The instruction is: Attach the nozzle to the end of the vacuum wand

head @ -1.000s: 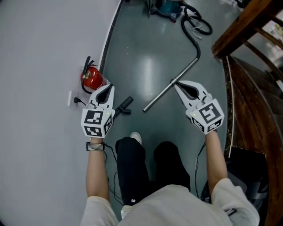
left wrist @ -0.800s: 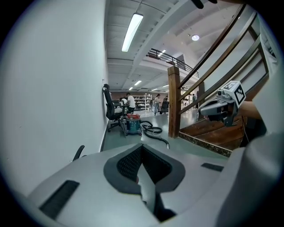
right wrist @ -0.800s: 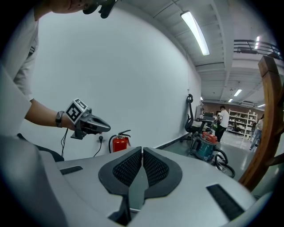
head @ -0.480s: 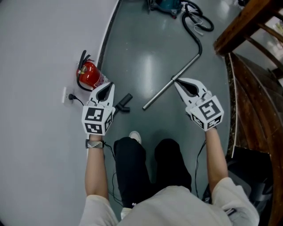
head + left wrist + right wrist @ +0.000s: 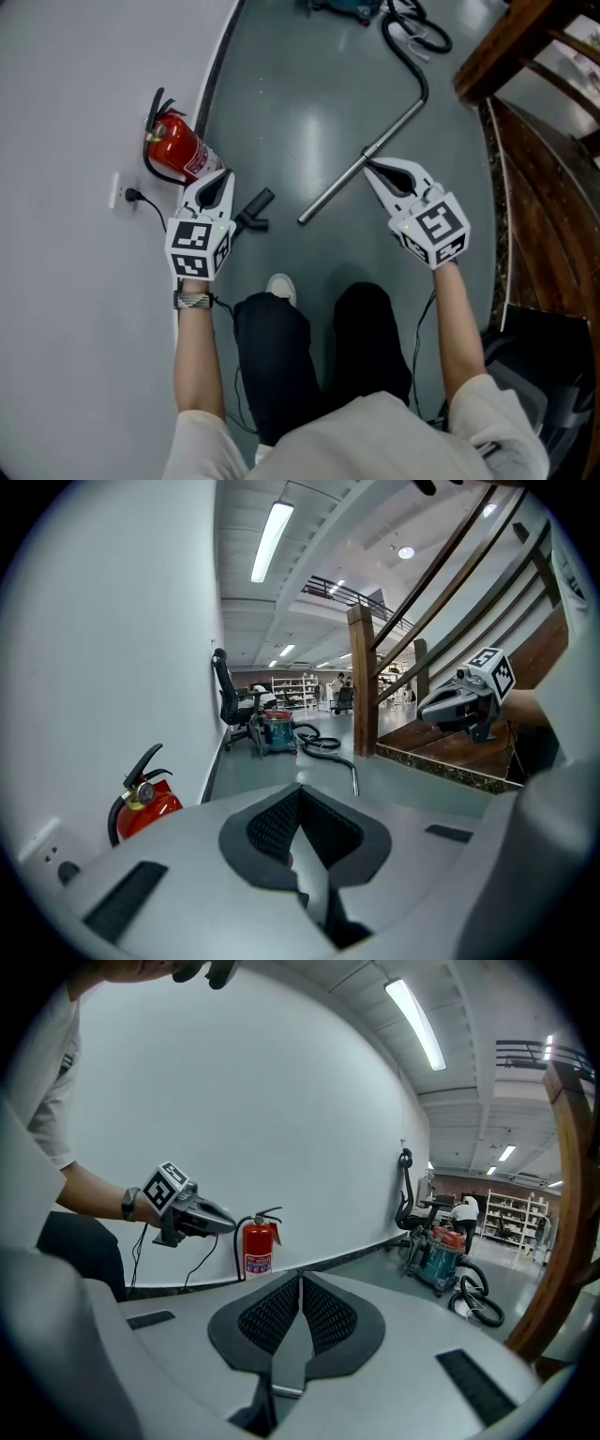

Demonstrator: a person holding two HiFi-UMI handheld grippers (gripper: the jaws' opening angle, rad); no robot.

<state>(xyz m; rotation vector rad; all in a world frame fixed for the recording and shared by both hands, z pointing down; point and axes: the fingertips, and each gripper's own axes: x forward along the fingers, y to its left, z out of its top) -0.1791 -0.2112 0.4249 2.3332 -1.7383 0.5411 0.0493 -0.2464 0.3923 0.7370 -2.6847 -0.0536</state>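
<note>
The silver vacuum wand lies on the grey floor, running from a curved black hose at the top down to its free end at the middle. A short black nozzle lies on the floor left of that end. My left gripper is shut and empty, held above the floor just left of the nozzle. My right gripper is also shut and empty, its tip over the wand's middle in the head view. The wand shows faintly in the left gripper view.
A red fire extinguisher stands by the white wall at left, next to a wall socket with a plugged cable. The blue vacuum body sits far up the floor. A wooden staircase borders the right. The person's legs and a white shoe are below.
Both grippers have sunk toward the floor, still shut. In the head view the extinguisher, nozzle and wand have drifted left and up as the head camera shifted.
</note>
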